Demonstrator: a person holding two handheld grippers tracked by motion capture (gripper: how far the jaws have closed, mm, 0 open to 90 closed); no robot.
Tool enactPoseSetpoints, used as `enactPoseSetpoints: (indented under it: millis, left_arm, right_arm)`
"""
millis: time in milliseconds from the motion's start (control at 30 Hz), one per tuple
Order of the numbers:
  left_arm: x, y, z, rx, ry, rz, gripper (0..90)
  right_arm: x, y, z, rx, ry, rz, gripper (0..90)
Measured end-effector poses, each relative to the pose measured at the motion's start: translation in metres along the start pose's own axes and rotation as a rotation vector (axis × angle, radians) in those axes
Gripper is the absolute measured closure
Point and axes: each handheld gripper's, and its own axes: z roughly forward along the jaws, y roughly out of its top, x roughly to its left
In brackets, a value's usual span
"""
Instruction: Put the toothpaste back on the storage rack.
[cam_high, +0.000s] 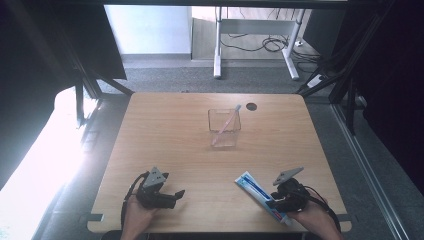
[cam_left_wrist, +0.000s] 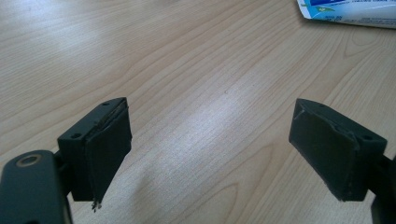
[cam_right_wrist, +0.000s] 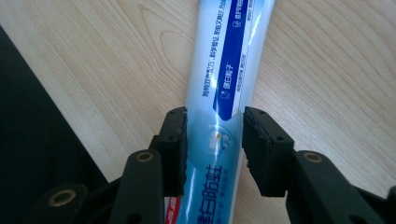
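Toothpaste tube (cam_high: 261, 195) lay flat nr tabletop's (cam_high: 200, 150) front-right corner, between right gripper's (cam_right_wrist: 214, 140) jaws, which stood parted w/ pads not clearly pressing; left gripper (cam_left_wrist: 210, 144) gaped, idle, nr front edge; grasp step judged in hand, next: squeeze & lift.

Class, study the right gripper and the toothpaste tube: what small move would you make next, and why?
Probably close the right gripper on the toothpaste tube. The tube lies flat on the table between the jaws, which straddle it, with a sliver of gap at one pad. The clear container, already holding a toothbrush, looks a likely destination.
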Motion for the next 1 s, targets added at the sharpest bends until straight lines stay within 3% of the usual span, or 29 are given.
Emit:
enactPoseSetpoints:
  millis: [533,700,833,1000]
  left_arm:
    - [0.000,0.000,0.001,0.009,-0.008,0.003,13.4]
    - [0.000,-0.001,0.002,0.016,-0.011,0.005,13.4]
    - [0.000,-0.001,0.002,0.016,-0.012,0.006,13.4]
    - [0.000,-0.001,0.002,0.017,-0.012,0.006,13.4]
  right_arm:
    - [0.003,0.030,0.028,0.178,-0.053,0.008,46.9]
    - [0.002,0.035,0.036,0.223,-0.046,0.014,46.4]
    - [0.002,0.038,0.039,0.253,-0.053,0.022,49.7]
    - [0.003,0.039,0.034,0.244,-0.053,0.014,66.6]
